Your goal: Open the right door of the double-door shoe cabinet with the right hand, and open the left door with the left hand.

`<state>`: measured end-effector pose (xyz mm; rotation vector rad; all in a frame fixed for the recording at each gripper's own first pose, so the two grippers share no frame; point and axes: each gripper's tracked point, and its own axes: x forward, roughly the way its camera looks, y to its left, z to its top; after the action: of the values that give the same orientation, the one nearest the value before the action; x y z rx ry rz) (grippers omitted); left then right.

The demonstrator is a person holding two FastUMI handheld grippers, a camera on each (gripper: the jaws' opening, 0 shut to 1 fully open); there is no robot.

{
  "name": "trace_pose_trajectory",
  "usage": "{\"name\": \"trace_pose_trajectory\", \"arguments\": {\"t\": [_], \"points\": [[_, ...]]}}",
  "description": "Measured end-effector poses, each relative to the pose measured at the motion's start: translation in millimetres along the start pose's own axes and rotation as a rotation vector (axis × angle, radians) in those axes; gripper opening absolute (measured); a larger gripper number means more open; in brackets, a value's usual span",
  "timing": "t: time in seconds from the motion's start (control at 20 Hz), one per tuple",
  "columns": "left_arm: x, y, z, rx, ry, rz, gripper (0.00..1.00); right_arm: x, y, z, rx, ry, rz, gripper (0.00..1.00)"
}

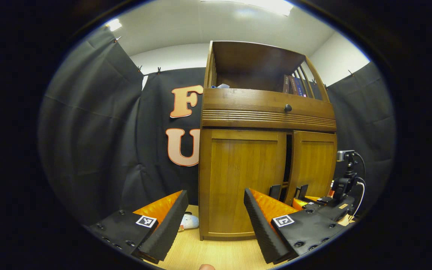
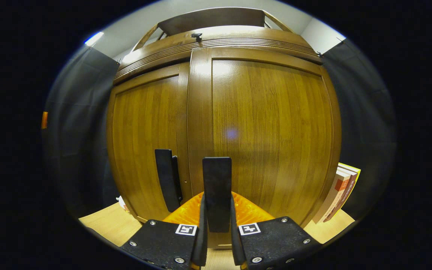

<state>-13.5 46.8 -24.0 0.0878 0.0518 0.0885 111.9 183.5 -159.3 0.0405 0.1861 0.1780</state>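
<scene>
Overhead ceiling lights (image 1: pixel 272 5) illuminate brightly. Glare patches sit on the cabinet (image 2: pixel 234 112) door top. Fisheye distortion bows the cabinet's edges; focus is sharp throughout.

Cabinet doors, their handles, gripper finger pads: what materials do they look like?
Right door: wood or veneer with visible grain; a glossy varnish is suggested by the glare spots.
Right door handle: flat matte black bar, plastic or painted metal, can't tell; the right gripper is closed on it.
Left gripper finger pads: black ribbed foam or rubber, by their texture.
</scene>
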Motion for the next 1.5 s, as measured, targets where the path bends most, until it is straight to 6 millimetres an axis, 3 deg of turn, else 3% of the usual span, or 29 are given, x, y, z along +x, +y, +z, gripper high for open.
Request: {"name": "trace_pose_trajectory", "arguments": {"t": [0.45,0.55,0.6,0.65,0.75,0.8,1.05,1.25,1.3,1.5], "points": [[-5.1,-2.3,0.2,0.004,-0.008,-0.012,0.94,-68.5,-15.5,-2.7,0.002,-0.024,0.02,0.23],[-5.4,-2.7,-0.7,0.004,-0.011,-0.016,0.94,-83.3,-24.4,-3.4,0.006,-0.03,0.023,0.26],[-5.2,-3.0,-1.2,0.005,-0.011,-0.018,0.94,-90.8,-29.6,-5.2,0.006,-0.033,0.024,0.23],[-5.6,-3.5,-0.8,0.004,-0.012,-0.02,0.94,-99.0,-35.0,-5.6,0.008,-0.037,0.024,0.29],[-7.1,-5.1,-0.7,0.003,-0.013,-0.027,0.96,-117.4,-44.0,-2.0,0.012,-0.039,0.021,0.23],[-7.9,-5.4,-1.0,0.001,-0.015,-0.03,0.96,-125.2,-48.1,-1.7,0.014,-0.04,0.018,0.29],[-11.6,-11.5,-0.5,-0.004,-0.026,-0.048,0.94,-163.4,-78.5,2.1,0.012,-0.046,-0.011,0.22],[-10.2,-14.2,-1.4,-0.002,-0.029,-0.067,0.99,-182.4,-99.0,3.0,-0.004,-0.049,-0.036,0.15],[-10.3,-14.6,-1.5,0.0,-0.029,-0.072,0.94,-186.8,-102.9,3.1,0.0,-0.049,-0.039,0.13],[-13.8,-18.7,-0.3,0.014,-0.033,-0.088,0.94,-199.7,-122.9,4.1,-0.005,-0.051,-0.062,0.11]]}}
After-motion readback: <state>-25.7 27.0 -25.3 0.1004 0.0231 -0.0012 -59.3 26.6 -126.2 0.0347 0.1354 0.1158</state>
